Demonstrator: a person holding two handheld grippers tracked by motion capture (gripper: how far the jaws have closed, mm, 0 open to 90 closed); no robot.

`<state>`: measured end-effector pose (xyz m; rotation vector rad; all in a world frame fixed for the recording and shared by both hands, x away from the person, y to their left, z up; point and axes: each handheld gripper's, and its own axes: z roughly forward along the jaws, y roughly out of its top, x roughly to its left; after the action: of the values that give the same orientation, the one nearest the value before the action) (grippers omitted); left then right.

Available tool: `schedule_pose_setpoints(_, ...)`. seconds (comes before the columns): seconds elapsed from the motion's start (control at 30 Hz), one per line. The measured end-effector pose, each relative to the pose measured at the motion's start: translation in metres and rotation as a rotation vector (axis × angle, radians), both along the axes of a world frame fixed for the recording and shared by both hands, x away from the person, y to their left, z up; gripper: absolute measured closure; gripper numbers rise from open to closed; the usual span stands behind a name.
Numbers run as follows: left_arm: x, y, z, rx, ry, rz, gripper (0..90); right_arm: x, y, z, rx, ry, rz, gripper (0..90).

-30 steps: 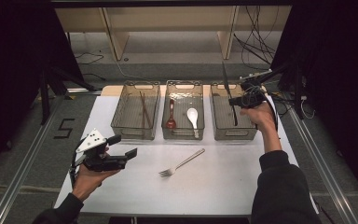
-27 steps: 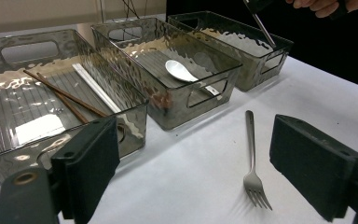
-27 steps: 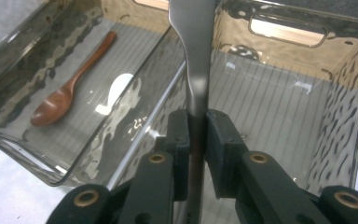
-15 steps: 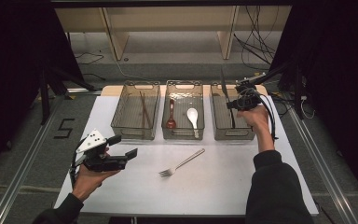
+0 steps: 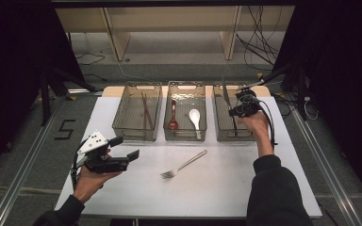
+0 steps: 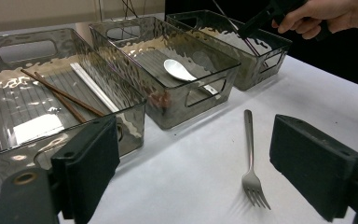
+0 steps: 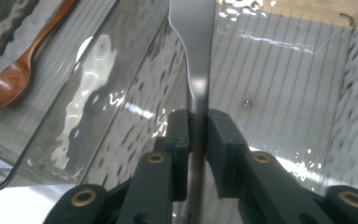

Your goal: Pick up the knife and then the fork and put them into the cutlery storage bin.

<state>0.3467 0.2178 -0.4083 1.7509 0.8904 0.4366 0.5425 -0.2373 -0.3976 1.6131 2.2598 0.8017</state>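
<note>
On a white table (image 5: pixel 226 188) three clear bins stand in a row at the far side. The left bin (image 5: pixel 137 112) holds chopsticks (image 5: pixel 145 110), the middle bin (image 5: pixel 185 110) a brown spoon (image 5: pixel 173 117) and a white spoon (image 5: pixel 195 118). The right gripper (image 5: pixel 238 109) holds a knife (image 5: pixel 226 96) over the right bin (image 5: pixel 233 117). A fork (image 5: pixel 183 165) lies nearer. The left gripper (image 5: pixel 122 157) hovers near left, jaws apart.

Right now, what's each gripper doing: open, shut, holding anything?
Left gripper: open, holding nothing, jaws apart above the table near the fork.
Right gripper: shut on a knife, over the right bin.
</note>
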Motion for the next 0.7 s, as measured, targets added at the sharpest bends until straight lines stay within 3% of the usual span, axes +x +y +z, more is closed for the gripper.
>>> schedule_pose_setpoints(0.1, 0.000, 0.000, 0.000, -0.001, 0.001, -0.001, 15.4, 0.000, 0.000, 0.005, 0.030, -0.022, -0.013, 66.2)
schedule_pose_setpoints(0.2, 0.000, 0.000, 0.000, 0.000, -0.001, -0.002, 15.4, -0.004, 0.007, 0.014, 0.001, -0.054, 0.047, 59.4)
schedule_pose_setpoints(0.33, 0.000, 0.000, 0.000, -0.005, -0.002, 0.003, 15.4, -0.016, 0.019, 0.023, 0.032, -0.091, 0.123, 49.7)
schedule_pose_setpoints(0.53, 0.000, 0.000, 0.000, 0.001, -0.002, 0.001, 15.4, -0.038, 0.036, 0.031, 0.049, -0.138, 0.221, 41.7)
schedule_pose_setpoints(0.7, 0.000, 0.000, 0.000, -0.002, -0.003, 0.004, 15.4, -0.058, 0.043, 0.034, 0.073, -0.169, 0.272, 38.9)
